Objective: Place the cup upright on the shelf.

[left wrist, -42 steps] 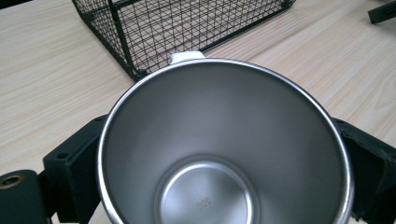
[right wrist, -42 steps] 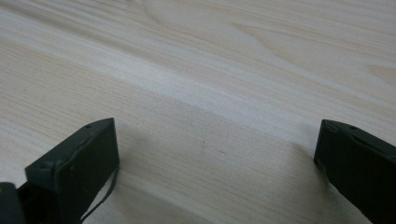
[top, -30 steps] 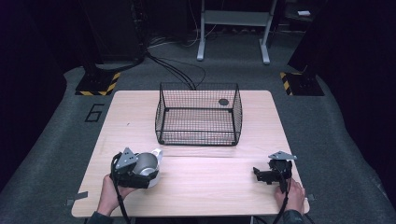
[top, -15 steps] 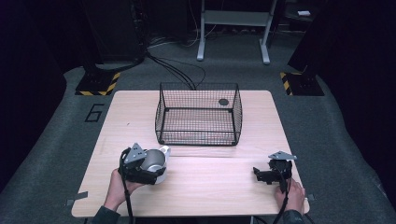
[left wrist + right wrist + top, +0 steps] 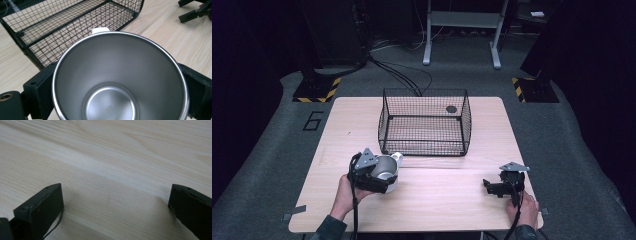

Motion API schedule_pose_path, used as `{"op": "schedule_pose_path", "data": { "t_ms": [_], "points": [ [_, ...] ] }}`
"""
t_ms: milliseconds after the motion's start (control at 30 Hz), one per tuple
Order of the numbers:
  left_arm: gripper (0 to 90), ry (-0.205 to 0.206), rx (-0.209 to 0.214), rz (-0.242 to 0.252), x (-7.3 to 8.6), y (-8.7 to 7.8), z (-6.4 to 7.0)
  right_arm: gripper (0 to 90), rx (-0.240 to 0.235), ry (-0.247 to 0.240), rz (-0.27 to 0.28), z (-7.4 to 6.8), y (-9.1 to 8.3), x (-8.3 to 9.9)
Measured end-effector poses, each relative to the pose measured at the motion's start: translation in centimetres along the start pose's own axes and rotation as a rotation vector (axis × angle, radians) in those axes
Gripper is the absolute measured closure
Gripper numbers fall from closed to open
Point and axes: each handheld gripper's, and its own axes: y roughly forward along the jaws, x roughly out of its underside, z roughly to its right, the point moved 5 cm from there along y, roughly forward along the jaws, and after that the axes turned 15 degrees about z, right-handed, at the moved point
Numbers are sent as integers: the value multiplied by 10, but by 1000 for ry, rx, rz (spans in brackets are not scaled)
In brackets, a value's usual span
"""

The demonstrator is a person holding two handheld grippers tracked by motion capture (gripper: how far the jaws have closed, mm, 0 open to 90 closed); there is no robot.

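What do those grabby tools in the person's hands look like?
Each gripper, left gripper and right gripper, is black with two blocky jaws, a grey three-cornered plate on top and a black cable trailing back. The person wears dark sleeves.

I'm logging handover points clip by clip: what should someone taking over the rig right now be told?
Left gripper: shut on the steel cup, one jaw on each side, cup open end up, empty.
Right gripper: open, holding nothing, low over the table at the near right.
Wire basket: mid-table, just beyond the cup, with one small dark thing at its back right.
Done: cup gripped.
Left: probably carry it over the rim into the basket and release.
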Motion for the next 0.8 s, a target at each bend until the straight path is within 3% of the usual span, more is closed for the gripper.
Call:
{"op": "schedule_pose_path", "data": {
  "t_ms": [800],
  "points": [
    [61,29,65,34,-32,29,6,0,-1,-1,0,0,0,0]
  ]
}}
